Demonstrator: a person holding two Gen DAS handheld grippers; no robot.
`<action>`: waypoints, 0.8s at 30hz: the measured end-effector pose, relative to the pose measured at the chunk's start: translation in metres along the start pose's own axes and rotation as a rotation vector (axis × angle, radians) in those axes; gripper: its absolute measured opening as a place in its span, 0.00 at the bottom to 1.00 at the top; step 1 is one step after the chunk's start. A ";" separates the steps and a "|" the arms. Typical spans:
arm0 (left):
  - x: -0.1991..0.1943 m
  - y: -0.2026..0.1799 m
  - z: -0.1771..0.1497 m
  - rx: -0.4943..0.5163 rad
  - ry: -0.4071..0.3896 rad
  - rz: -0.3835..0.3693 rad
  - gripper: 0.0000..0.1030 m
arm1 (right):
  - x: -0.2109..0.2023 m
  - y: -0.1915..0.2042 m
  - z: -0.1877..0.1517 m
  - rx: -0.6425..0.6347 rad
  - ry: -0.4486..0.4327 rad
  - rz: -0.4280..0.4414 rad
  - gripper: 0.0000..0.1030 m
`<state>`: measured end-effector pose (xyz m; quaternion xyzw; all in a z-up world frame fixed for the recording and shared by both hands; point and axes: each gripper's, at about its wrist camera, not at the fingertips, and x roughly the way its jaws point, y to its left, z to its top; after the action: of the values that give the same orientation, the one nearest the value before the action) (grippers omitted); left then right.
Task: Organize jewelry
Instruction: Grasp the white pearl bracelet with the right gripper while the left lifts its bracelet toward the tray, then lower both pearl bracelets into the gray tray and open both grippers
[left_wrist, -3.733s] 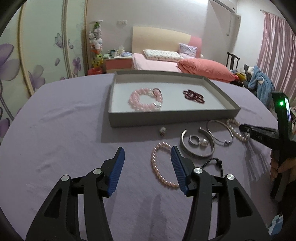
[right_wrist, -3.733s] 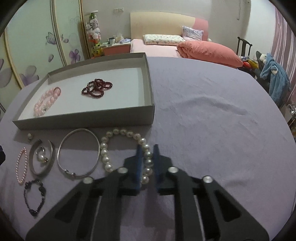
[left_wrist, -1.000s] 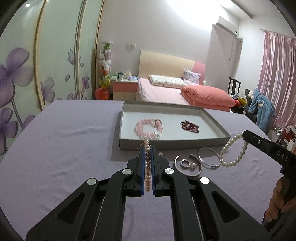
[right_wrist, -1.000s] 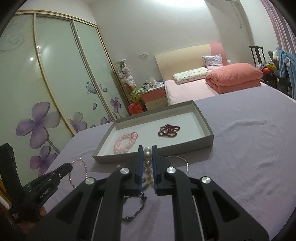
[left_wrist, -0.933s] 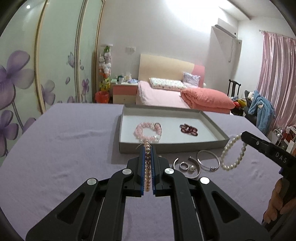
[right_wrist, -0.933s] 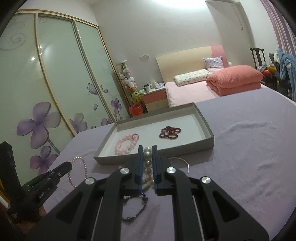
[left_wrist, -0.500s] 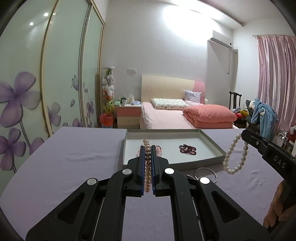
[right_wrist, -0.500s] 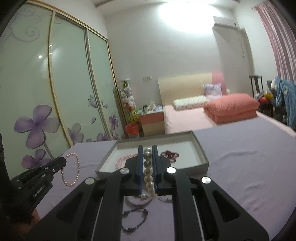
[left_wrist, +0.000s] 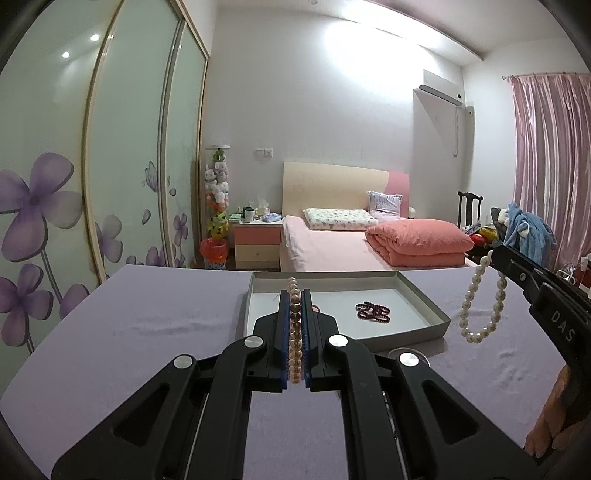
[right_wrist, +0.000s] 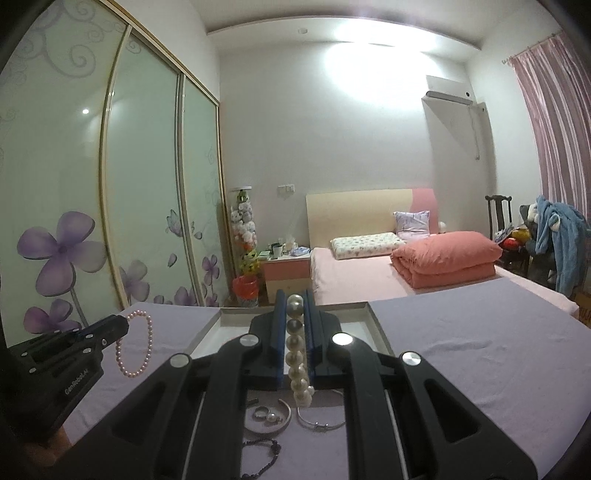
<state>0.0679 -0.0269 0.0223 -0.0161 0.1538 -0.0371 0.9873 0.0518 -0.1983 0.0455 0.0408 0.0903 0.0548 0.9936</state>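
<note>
My left gripper (left_wrist: 294, 300) is shut on a small pink pearl bracelet (left_wrist: 294, 332), held above the purple cloth in front of the grey tray (left_wrist: 424, 295); in the right wrist view the bracelet (right_wrist: 135, 345) hangs from that gripper (right_wrist: 123, 325). My right gripper (right_wrist: 295, 299) is shut on a large white pearl bracelet (right_wrist: 298, 354); in the left wrist view it (left_wrist: 480, 299) dangles from the gripper (left_wrist: 496, 256) beside the tray's right end. A dark red bead bracelet (left_wrist: 373, 312) lies in the tray.
On the cloth before the tray lie a silver cuff with rings (right_wrist: 269, 415), a thin silver bangle (right_wrist: 319, 419) and a black bead bracelet (right_wrist: 264, 456). A bed (left_wrist: 332, 247), a nightstand (left_wrist: 256, 240) and wardrobe doors (left_wrist: 110, 177) stand behind the table.
Both grippers have risen further with their bracelets since half a second ago; the table and tray sit lower in both views. Both were closed on the bracelets after the earliest frames.
</note>
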 end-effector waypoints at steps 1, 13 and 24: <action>0.000 0.000 0.000 0.001 -0.001 -0.001 0.06 | 0.000 0.000 0.000 0.000 -0.001 0.000 0.10; 0.008 0.002 0.011 0.010 -0.023 -0.008 0.06 | 0.007 0.001 0.015 -0.004 -0.049 -0.021 0.10; 0.047 0.003 0.025 -0.021 -0.008 -0.042 0.06 | 0.045 -0.010 0.028 0.027 -0.037 -0.036 0.10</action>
<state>0.1201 -0.0273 0.0313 -0.0297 0.1499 -0.0564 0.9867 0.1021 -0.2049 0.0637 0.0538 0.0735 0.0349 0.9952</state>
